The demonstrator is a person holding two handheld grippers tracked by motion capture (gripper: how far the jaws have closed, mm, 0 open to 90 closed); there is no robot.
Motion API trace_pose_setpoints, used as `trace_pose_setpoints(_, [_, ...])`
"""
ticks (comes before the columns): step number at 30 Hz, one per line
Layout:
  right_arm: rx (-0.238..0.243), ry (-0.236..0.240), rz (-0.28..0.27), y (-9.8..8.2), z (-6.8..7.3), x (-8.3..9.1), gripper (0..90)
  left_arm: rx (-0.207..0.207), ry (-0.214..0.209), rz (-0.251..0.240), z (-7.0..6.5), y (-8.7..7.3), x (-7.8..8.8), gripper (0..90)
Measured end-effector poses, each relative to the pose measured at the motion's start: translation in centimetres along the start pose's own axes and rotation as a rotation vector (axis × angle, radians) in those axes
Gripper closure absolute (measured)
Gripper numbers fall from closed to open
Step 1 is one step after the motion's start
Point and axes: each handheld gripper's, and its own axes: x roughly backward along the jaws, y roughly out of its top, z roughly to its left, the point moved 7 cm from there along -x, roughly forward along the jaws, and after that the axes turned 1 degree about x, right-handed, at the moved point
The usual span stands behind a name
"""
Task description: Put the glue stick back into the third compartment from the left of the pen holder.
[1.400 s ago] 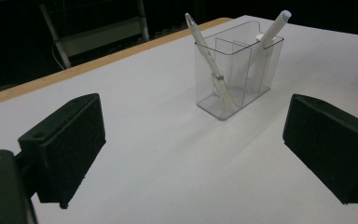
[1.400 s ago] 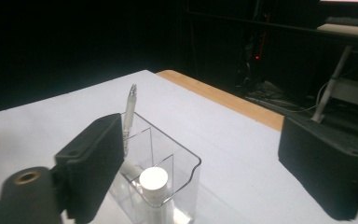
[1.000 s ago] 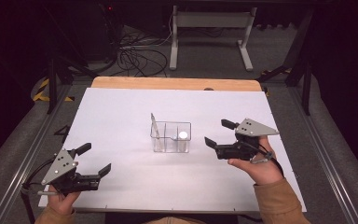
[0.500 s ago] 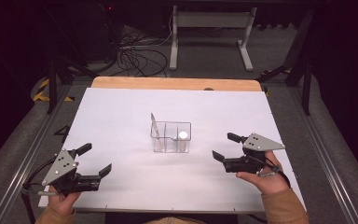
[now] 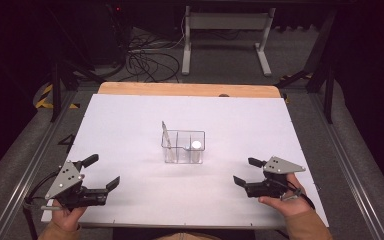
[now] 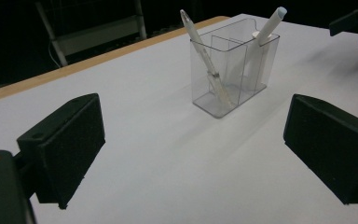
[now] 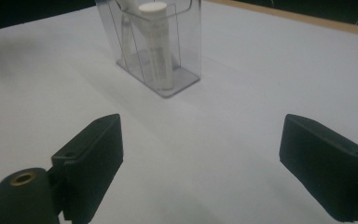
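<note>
Right tongs (image 5: 244,172) dropped from beside the clear plastic 2-compartment pen holder (image 5: 183,148) to low over the white tabletop (image 5: 130,120), nearer the person; left tongs (image 5: 99,171) unchanged. Both sets gape wide, nothing between the black pads. Holder stands mid-tabletop, well apart from both. Thin white pen (image 6: 204,53) leans in 1 compartment, capped white marker (image 7: 157,42) stands in the other. Looks like a retreat to rest. If another grab follows: come in level, square to the marker, close above the holder rim, don't tip the holder.
</note>
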Motion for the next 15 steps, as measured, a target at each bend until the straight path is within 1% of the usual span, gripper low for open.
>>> trace_pose_setpoints(4, [-0.011,-0.004,0.017,-1.4,0.1,0.2,13.9,-0.004,0.007,-0.005,0.0,-0.2,0.1,5.6])
trace_pose_setpoints(5, [-0.007,-0.006,0.019,-1.6,0.1,0.2,13.9,-0.003,0.007,-0.008,0.0,-0.2,0.2,5.6])
trace_pose_setpoints(8, [-0.014,-0.010,0.020,-2.2,0.1,0.6,14.0,-0.008,0.007,-0.001,-0.1,-0.5,0.1,5.6])
trace_pose_setpoints(9, [-0.026,-0.015,0.012,-2.4,0.0,0.8,14.0,-0.009,0.011,-0.002,-0.1,-0.6,0.1,5.5])
trace_pose_setpoints(11, [-0.030,-0.018,0.008,-2.8,-0.1,1.1,14.0,-0.008,0.011,0.000,0.0,-0.7,0.1,5.5])
trace_pose_setpoints(13, [-0.041,-0.019,-0.008,-2.7,-0.2,1.3,14.0,-0.004,0.014,-0.001,0.0,-0.8,0.0,5.5])
trace_pose_setpoints(14, [-0.029,-0.030,-0.014,-2.6,-0.4,1.4,14.1,-0.010,0.017,0.001,0.1,-0.8,0.0,5.5])
trace_pose_setpoints(15, [-0.029,-0.036,-0.018,-2.5,-0.5,1.4,14.3,-0.008,0.015,0.004,0.0,-0.9,0.0,5.4])
